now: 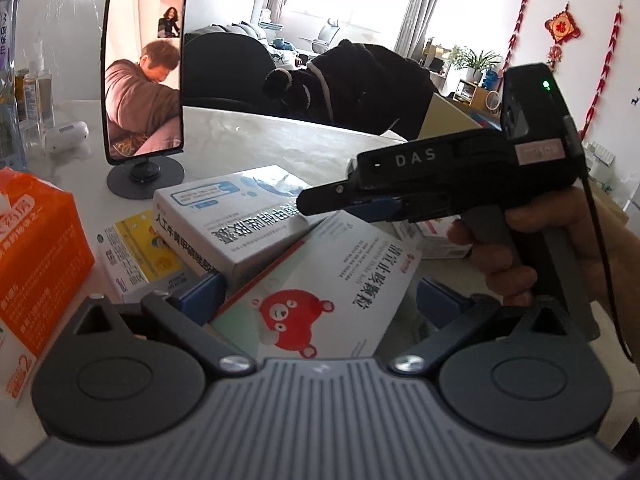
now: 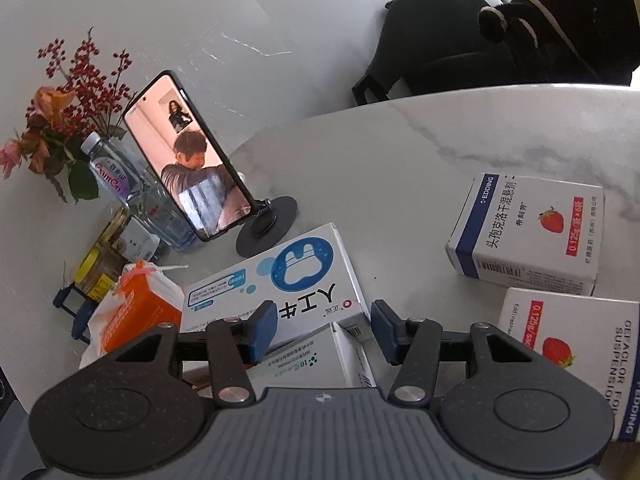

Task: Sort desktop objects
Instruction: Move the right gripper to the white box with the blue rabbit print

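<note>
We've got both grippers hovering spread, gripping nothing: left gripper [image 1: 320, 292] over the red-bear medicine box [image 1: 320, 300], right gripper [image 2: 324, 330] above the blue-rabbit box [image 2: 280, 280] beside it, lining up grabs.

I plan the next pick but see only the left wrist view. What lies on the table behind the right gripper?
Observer: Two white cardboard boxes with a red strawberry picture: the farther box and the nearer box.
Operator: Are the jaws of the right gripper open?
Observer: Yes, open, over the white box with the blue rabbit emblem.
Operator: What stands behind the orange tissue pack?
Observer: A glass jar with a yellow lid.
</note>
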Demonstrator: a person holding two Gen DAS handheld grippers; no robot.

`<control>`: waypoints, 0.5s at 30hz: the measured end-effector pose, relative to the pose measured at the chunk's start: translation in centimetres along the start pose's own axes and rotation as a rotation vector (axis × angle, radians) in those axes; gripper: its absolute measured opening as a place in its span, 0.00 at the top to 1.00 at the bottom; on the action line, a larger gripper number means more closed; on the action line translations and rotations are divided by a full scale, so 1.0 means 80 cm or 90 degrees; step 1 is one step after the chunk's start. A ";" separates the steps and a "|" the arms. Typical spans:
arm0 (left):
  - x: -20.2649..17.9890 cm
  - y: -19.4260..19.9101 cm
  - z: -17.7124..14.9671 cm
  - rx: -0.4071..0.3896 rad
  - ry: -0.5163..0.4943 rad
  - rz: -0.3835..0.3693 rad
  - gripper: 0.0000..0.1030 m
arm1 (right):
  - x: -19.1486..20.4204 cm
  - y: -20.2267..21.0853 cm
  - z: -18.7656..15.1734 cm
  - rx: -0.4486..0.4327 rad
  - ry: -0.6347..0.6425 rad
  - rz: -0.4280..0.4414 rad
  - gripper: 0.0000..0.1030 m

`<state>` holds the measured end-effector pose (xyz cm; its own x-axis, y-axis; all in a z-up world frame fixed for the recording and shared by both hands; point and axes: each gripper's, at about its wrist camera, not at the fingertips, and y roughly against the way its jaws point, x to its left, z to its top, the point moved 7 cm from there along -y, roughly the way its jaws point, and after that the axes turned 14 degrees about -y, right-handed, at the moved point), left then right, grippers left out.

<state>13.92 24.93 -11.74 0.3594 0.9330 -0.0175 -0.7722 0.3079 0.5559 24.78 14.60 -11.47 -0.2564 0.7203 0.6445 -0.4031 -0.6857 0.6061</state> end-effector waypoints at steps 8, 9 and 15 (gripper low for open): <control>-0.022 0.003 -0.006 0.004 -0.020 -0.022 0.00 | 0.003 0.014 -0.019 0.013 0.049 -0.023 0.35; -0.024 0.004 -0.006 0.005 -0.023 -0.022 0.00 | 0.002 0.016 -0.020 0.010 0.053 -0.026 0.32; -0.009 0.009 -0.005 0.021 -0.050 0.025 0.00 | -0.010 0.037 -0.021 -0.016 0.037 -0.026 0.26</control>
<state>12.87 24.52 -11.69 0.3704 0.9263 0.0693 -0.7691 0.2639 0.5821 22.29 12.17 -10.94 -0.2897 0.7531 0.5907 -0.4355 -0.6533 0.6193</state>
